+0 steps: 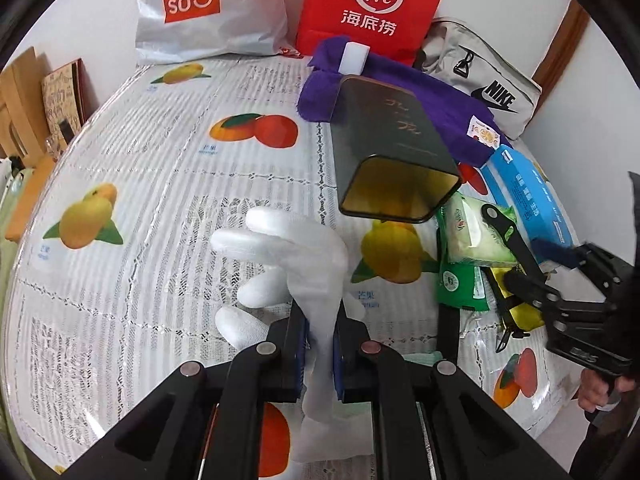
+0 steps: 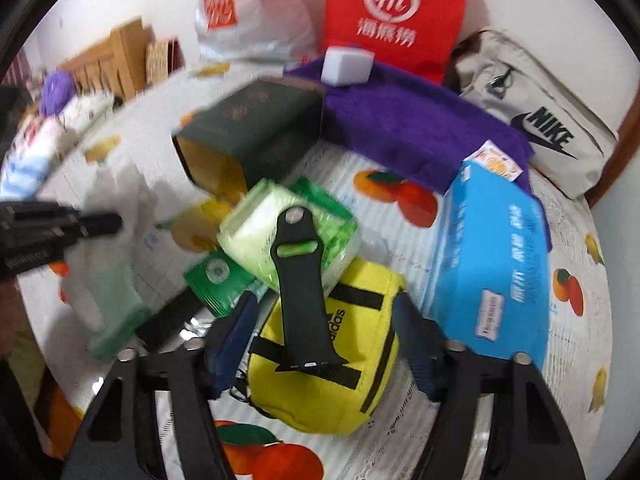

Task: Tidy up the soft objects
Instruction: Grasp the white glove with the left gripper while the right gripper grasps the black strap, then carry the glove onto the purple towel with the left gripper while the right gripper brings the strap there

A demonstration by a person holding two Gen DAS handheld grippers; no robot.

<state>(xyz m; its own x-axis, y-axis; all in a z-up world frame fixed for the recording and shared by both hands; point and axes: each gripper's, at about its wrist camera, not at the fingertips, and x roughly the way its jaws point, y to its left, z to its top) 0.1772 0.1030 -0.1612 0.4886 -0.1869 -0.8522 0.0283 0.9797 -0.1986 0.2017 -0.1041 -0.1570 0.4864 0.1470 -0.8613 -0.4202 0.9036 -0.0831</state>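
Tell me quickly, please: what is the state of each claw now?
Left claw: closed on the white glove.
Right claw: open, holding nothing, above the yellow pouch and the black strap.

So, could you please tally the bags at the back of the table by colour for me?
White: 1, the Miniso bag
Red: 1, the Haidilao bag
Beige: 1, the Nike bag
Yellow: 1, the Adidas pouch, nearer the front, under the right gripper
Total: 4
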